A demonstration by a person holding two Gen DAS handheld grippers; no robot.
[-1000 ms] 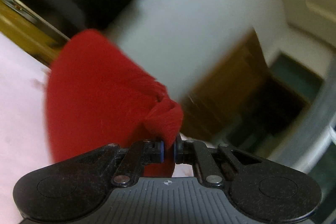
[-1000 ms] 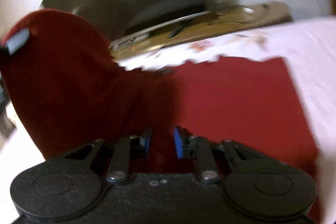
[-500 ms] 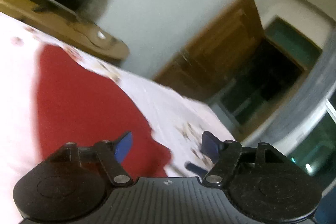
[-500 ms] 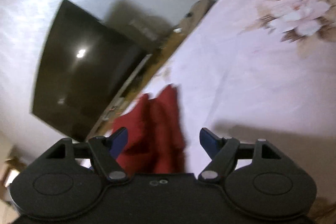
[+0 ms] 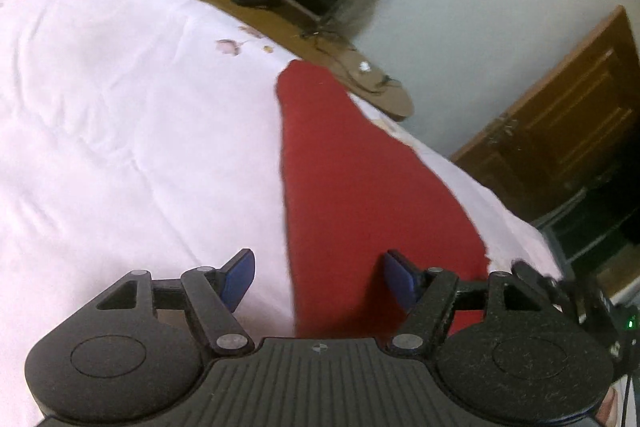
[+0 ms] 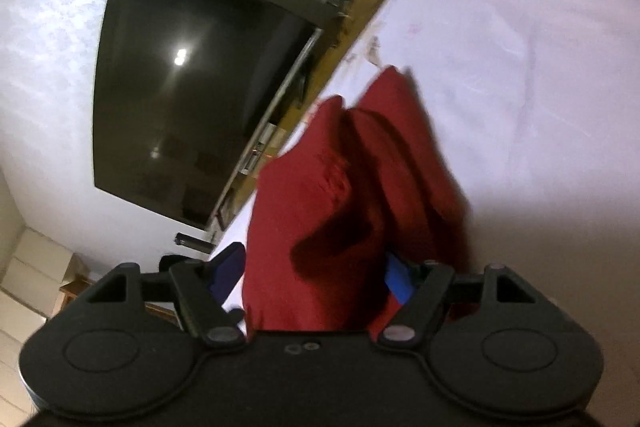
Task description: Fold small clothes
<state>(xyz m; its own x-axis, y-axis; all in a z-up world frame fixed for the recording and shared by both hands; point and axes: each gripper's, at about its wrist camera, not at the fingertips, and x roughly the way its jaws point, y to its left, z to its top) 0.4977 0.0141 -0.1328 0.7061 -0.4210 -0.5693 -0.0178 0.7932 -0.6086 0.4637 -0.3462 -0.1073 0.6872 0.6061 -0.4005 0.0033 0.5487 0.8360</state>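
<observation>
Red garment lies flat on the pale floral bedcover, its far end near the bed's edge by the wooden bench; wide bare cover lies to its left. A second earlier both grippers pinched the lifted cloth; now left gripper and right gripper stand spread, pads clear, holding nothing. Each straddles the garment's near end, a rumpled fold in the right view.
</observation>
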